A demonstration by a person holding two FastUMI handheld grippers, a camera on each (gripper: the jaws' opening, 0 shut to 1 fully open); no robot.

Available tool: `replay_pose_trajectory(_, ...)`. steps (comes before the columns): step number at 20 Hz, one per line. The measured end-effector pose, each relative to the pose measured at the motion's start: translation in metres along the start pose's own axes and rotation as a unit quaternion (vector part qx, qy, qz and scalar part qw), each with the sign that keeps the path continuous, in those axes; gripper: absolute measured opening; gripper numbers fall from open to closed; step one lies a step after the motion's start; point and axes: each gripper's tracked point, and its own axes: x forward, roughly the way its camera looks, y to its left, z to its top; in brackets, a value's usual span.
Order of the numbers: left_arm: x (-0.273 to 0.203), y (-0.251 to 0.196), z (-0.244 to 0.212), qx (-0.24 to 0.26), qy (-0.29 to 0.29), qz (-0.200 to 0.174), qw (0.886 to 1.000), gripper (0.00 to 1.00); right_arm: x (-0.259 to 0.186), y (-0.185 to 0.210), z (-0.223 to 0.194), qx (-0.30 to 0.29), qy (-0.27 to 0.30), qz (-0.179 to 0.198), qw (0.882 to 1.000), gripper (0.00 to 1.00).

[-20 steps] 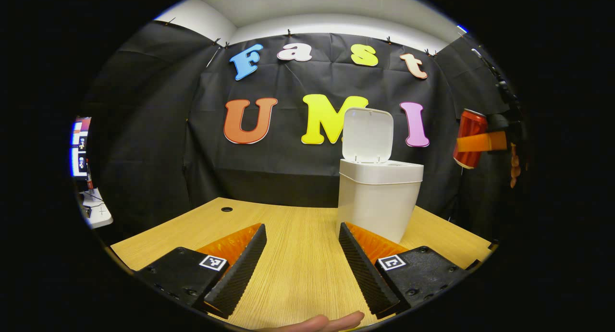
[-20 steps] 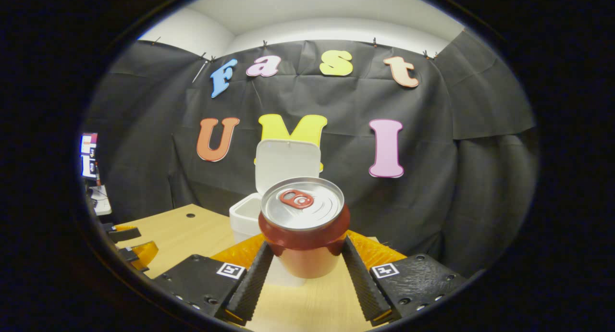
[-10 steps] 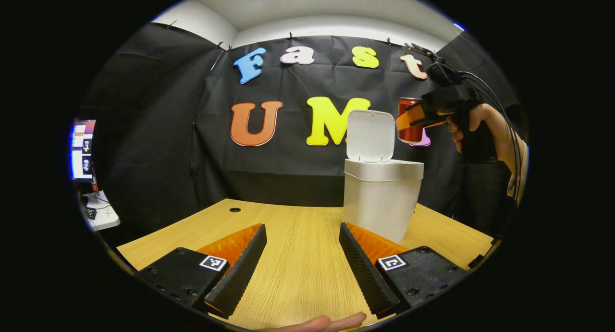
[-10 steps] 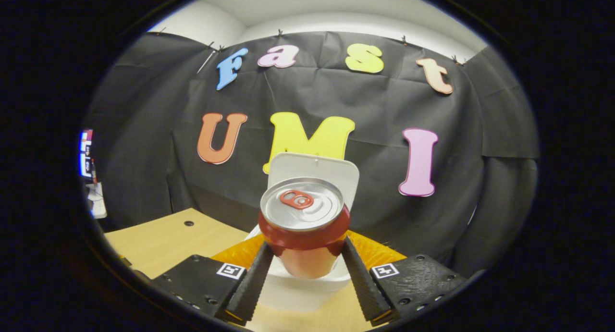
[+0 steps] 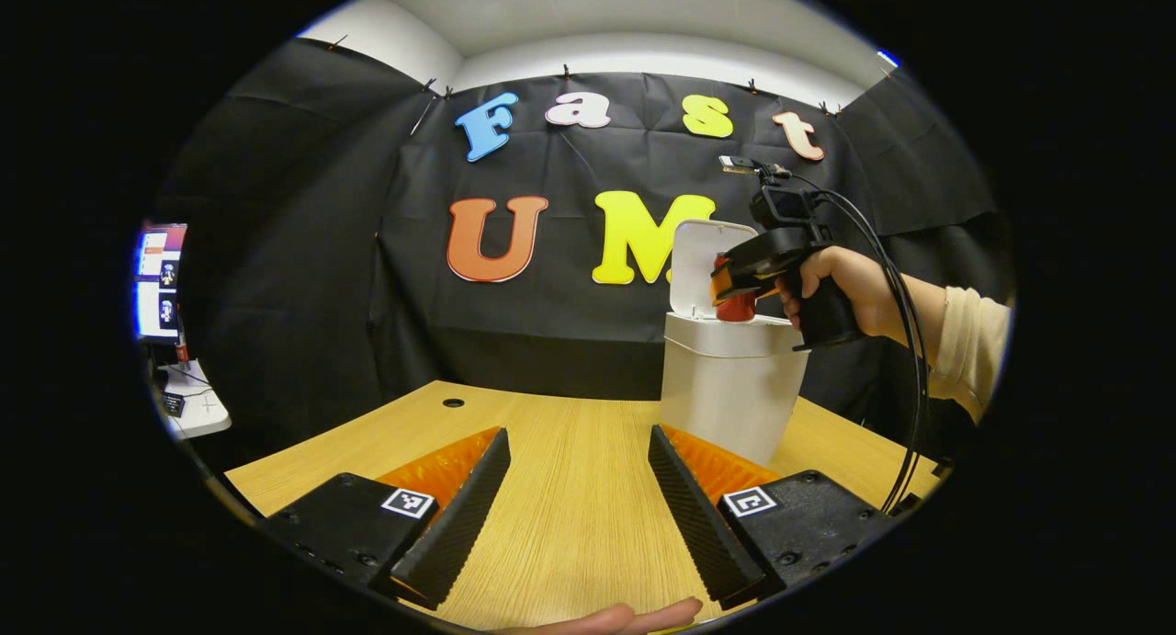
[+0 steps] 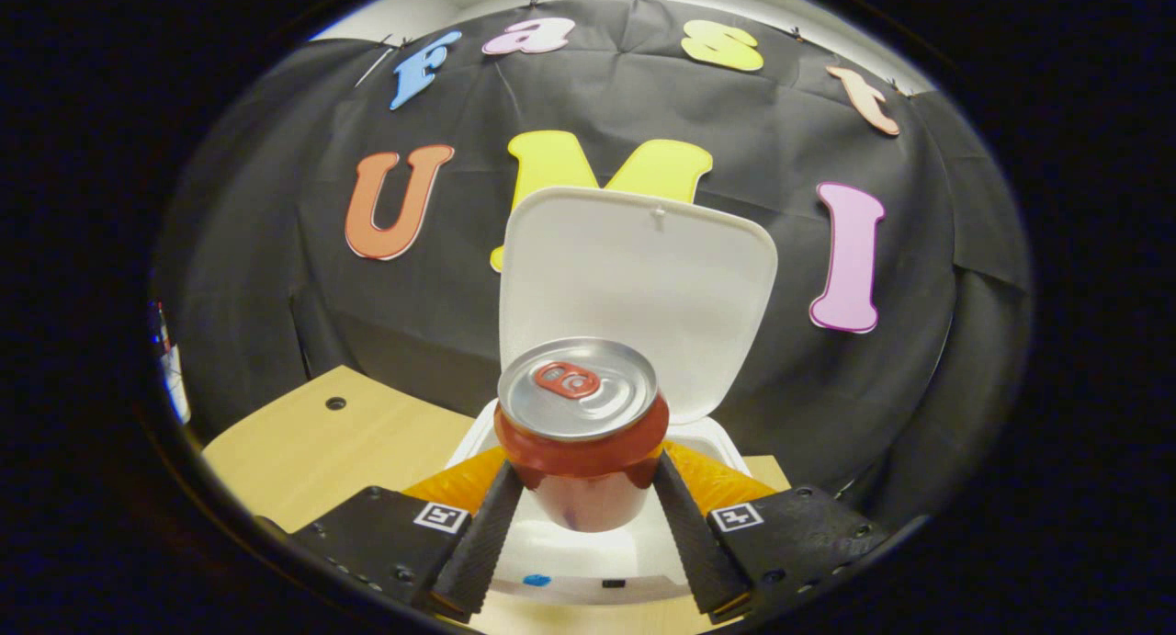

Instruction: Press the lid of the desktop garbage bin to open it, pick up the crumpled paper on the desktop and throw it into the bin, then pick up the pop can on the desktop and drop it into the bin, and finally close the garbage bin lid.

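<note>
The right tool (image 6: 583, 515) is gripping the pop can (image 6: 579, 433) upright, one finger pressing at the can's 9 o'clock side and the other at its 3 o'clock side, low on the body. In the right gripper view the can is hanging over the mouth of the garbage bin (image 6: 588, 561), with the raised lid (image 6: 634, 286) standing at 12 o'clock behind it. In the left gripper view the right tool (image 5: 726, 290) is carrying the can (image 5: 735, 306) just above the bin's rim (image 5: 735, 336), in front of the upright lid (image 5: 700, 254), and a hand (image 5: 841, 290) is holding the grip.

The step in hand, as I judge it, is dropping the can. To do it well, the person is best keeping the can centred over the opening and clear of the lid, so a knock is not swinging the lid down early. Lowering a little more before letting go looks wise, since a rigid can falling from height may bounce on the rim or tip the light bin.

The left tool (image 5: 579, 506) is standing wide and empty, low over the worktop (image 5: 570, 433) at 6 o'clock from the bin (image 5: 730, 405), well placed for closing the lid afterwards. I cannot tell where the crumpled paper is lying.
</note>
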Motion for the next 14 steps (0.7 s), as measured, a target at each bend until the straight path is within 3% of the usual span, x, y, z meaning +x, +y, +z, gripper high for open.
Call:
replay_pose_trajectory(6,0.0,-0.001,-0.005,0.004,0.011,-0.001,1.0,0.98,0.017,-0.028,-0.025,0.025,0.038,-0.018,0.999,0.81)
replay_pose_trajectory(14,0.002,-0.008,-0.01,0.005,0.018,-0.004,1.0,0.98,0.001,-0.029,-0.024,0.036,0.028,0.007,0.999,0.81)
